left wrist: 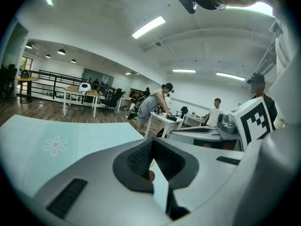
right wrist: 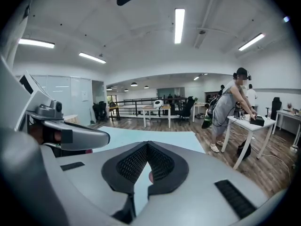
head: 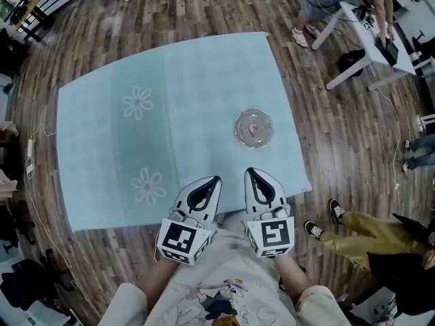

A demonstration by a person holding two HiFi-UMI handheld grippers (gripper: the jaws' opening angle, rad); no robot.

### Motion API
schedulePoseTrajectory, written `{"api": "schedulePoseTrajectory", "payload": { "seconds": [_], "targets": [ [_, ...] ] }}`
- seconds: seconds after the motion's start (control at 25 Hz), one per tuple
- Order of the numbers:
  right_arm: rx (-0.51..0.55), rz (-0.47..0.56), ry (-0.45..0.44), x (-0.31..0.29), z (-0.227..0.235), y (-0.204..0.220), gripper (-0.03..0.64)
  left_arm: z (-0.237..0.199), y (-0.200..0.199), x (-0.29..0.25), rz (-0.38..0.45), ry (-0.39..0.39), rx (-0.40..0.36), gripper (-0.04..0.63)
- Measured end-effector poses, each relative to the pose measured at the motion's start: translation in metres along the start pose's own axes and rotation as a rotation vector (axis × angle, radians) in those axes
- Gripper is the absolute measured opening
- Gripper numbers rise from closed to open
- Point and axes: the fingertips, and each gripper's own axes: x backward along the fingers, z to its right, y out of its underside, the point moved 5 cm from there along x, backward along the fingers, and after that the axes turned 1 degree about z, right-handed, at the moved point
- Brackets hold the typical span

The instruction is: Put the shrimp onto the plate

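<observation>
A small pink shrimp lies on a clear glass plate at the right of the table, which is covered with a light blue cloth. My left gripper and right gripper hang side by side over the table's near edge, short of the plate. Both are shut, tips touching, with nothing held. In the left gripper view the left gripper points out level over the cloth. The right gripper does the same in its own view. Neither gripper view shows the plate.
Two flower prints mark the cloth's left half. Wooden floor surrounds the table. A person stands at a white desk at the far right. Another person's legs and shoes are close to the table's near right corner.
</observation>
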Motion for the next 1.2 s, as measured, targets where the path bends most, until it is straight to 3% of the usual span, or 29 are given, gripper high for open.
{"api": "schedulePoseTrajectory", "payload": {
  "seconds": [0.36,1.2],
  "targets": [
    [0.003,0.094,0.036,0.042,-0.036,-0.017,0.023,0.003,-0.008,0.039,0.047,0.011,-0.030,-0.002],
    [-0.024,0.074,0.086,0.056,-0.024,-0.010,0.023,0.023,-0.002,0.027,0.028,0.060,-0.023,0.000]
  ]
}}
